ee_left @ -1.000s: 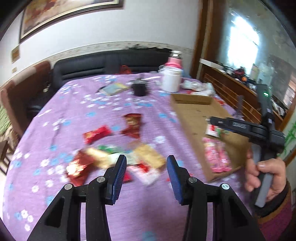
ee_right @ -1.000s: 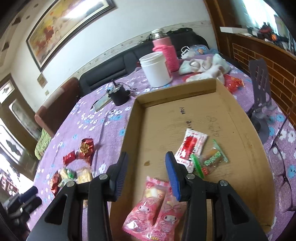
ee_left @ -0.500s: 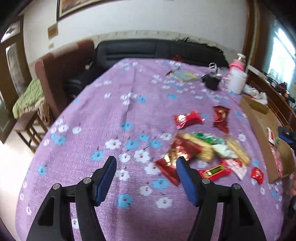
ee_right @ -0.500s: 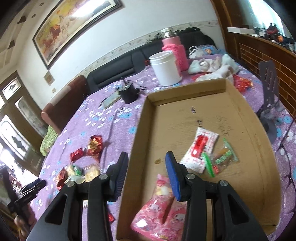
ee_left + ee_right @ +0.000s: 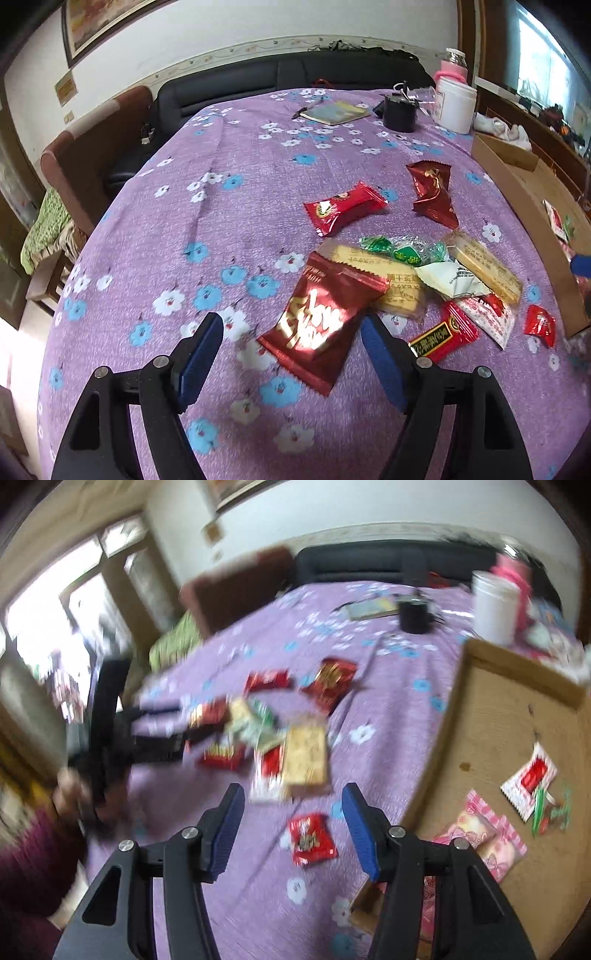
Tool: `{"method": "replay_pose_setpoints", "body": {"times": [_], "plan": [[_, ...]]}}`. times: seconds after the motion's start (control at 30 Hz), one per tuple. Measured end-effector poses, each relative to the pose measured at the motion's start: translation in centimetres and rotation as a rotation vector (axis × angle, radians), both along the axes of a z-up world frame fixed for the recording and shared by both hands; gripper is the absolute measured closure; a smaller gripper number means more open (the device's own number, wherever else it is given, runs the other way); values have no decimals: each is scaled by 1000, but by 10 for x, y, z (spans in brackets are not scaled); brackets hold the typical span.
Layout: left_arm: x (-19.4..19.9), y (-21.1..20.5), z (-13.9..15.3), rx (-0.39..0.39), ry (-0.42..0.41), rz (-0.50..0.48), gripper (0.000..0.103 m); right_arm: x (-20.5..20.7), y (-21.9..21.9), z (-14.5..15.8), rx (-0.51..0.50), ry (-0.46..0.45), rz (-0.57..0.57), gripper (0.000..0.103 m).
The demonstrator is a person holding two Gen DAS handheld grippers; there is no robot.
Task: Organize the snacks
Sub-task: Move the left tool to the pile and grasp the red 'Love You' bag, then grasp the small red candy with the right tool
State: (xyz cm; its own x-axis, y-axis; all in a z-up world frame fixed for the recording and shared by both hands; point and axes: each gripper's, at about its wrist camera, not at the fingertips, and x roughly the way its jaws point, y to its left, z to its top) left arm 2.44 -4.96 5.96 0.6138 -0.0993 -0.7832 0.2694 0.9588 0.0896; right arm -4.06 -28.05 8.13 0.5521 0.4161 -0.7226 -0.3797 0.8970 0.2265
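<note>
A: What do the snacks look like, by material and shape?

B: Mostly crinkly foil and plastic pouches, heaped on the purple floral tablecloth (image 5: 258,177). The big dark red foil packet (image 5: 325,325) is a flat rectangle with sawtooth ends and shiny gold script that can't be read. It lies between the spread blue pads of the left gripper (image 5: 291,354), which grips nothing. Part under it is a tan cracker packet (image 5: 388,280), and a second tan packet (image 5: 484,266) sits just beside a twisted green cellophane wrapper (image 5: 402,251) and a pale crumpled wrapper (image 5: 448,278).

A: Any writing legible?

B: Chinese characters in gold on the small red-and-black bar (image 5: 443,336), too small to make out. The red pillow pack (image 5: 343,206) carries a round logo, unreadable.

A: And the right gripper (image 5: 293,830)?

B: Jaws apart, empty, over a small red packet (image 5: 312,838) on the cloth. That view is blurred. Beside it is the shallow cardboard tray (image 5: 491,709), matte brown, holding pink cartoon-printed packets (image 5: 480,830), a white and red sachet (image 5: 528,779) and a green wrapper (image 5: 554,808).

A: Anything else?

B: A white cylindrical jar (image 5: 454,107) and a black cup (image 5: 399,112) at the far end.
</note>
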Motion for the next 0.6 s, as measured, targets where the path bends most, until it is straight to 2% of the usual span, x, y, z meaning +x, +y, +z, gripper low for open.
{"method": "replay_pose_setpoints", "body": {"times": [0.1,0.2,0.27,0.3,0.33,0.37,0.4,0.43,0.5,0.6], "plan": [[3,-1,-2,21,-19,15,24,-5,15,-10,-107,11,52,48],[9,1,-6,19,2,30,51,-5,21,-24,-197,29,34,48],[10,3,-6,9,-1,38,58,-2,21,-31,-222,46,33,49],[11,3,-6,13,-4,43,58,-3,21,-31,-232,36,26,51],[11,3,-7,24,-11,53,58,-2,20,-31,-238,34,13,60],[10,3,-7,29,-16,57,58,-2,19,-32,-251,29,7,75],[9,4,-7,31,-21,62,58,-2,19,-33,-248,41,13,84],[8,4,-7,34,-25,71,58,1,19,-36,-239,63,20,85],[8,6,-7,38,-31,83,58,-2,25,-38,-295,40,30,85],[6,9,-5,25,-36,89,58,-5,32,-38,-322,27,48,84]]}}
